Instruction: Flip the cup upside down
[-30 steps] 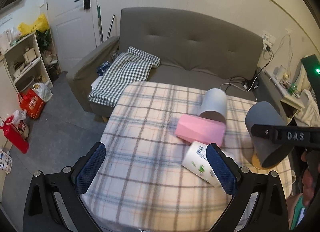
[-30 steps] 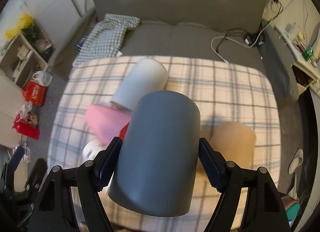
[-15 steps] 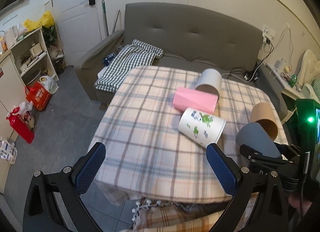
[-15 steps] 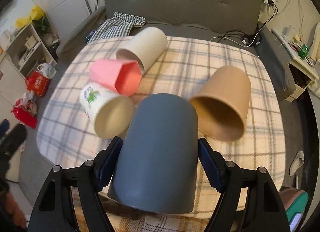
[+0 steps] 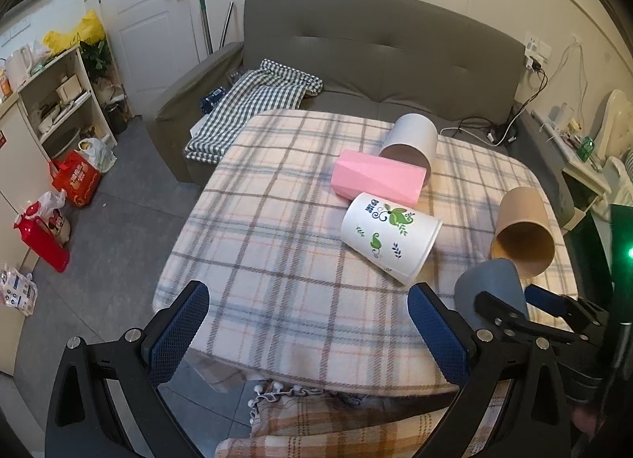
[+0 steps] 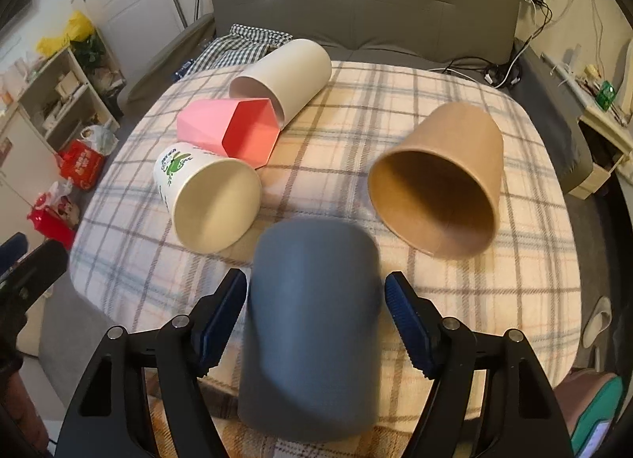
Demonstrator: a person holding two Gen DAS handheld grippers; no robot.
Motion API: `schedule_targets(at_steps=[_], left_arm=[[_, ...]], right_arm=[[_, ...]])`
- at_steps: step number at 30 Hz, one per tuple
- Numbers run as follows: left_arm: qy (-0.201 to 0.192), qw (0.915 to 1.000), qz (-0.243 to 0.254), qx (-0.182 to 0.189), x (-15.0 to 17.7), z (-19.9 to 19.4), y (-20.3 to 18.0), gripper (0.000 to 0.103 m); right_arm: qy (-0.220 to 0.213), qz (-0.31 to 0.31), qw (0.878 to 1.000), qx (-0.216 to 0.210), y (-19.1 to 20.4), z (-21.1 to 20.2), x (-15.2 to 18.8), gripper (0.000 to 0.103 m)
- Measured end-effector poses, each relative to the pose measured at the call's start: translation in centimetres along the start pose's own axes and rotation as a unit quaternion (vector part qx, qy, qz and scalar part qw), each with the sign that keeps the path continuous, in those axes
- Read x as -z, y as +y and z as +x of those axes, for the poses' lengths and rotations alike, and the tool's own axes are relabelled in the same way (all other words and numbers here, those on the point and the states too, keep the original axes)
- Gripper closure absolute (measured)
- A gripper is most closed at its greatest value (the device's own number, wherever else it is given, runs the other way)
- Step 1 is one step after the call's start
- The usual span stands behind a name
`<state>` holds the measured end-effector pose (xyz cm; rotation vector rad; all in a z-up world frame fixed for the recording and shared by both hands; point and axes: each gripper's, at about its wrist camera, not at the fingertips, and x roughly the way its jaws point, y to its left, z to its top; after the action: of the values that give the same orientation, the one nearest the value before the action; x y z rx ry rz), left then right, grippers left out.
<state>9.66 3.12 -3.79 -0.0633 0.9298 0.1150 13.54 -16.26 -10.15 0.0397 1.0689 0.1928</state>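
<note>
Now that my right gripper (image 6: 316, 319) has spread its jaws, a gap shows on both sides of the blue-grey cup (image 6: 312, 335), which half a second ago was clamped. It stands mouth-down and blurred at the near edge of the plaid table (image 6: 526, 260), just in front of the brown paper cup (image 6: 439, 185). I judge the flip done. My left gripper (image 5: 308, 331) hangs wide open, empty.
</note>
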Motion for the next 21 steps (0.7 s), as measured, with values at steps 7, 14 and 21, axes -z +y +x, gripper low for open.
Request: schedule_targets(at_steps=[7,14,21], left_arm=[[0.007,1.0,0.0,0.007,-0.7,-0.5,-2.3,0.0],[0.015,0.9992,0.022,0.031,-1.3,-1.0,-6.7,0.0],[0.048,0.9972,0.043,0.038,-1.3,0.4,-10.3,0.0]], right_arm=[[-0.014,0.025,1.0,-0.01,-3.1,-3.9,0.2,0.016],[-0.031,0.033,0.999,0.015,-7.4,-7.2,0.3,0.009],[-0.045,0.035,0.997,0.043,-10.9,-8.7,0.2,0.0]])
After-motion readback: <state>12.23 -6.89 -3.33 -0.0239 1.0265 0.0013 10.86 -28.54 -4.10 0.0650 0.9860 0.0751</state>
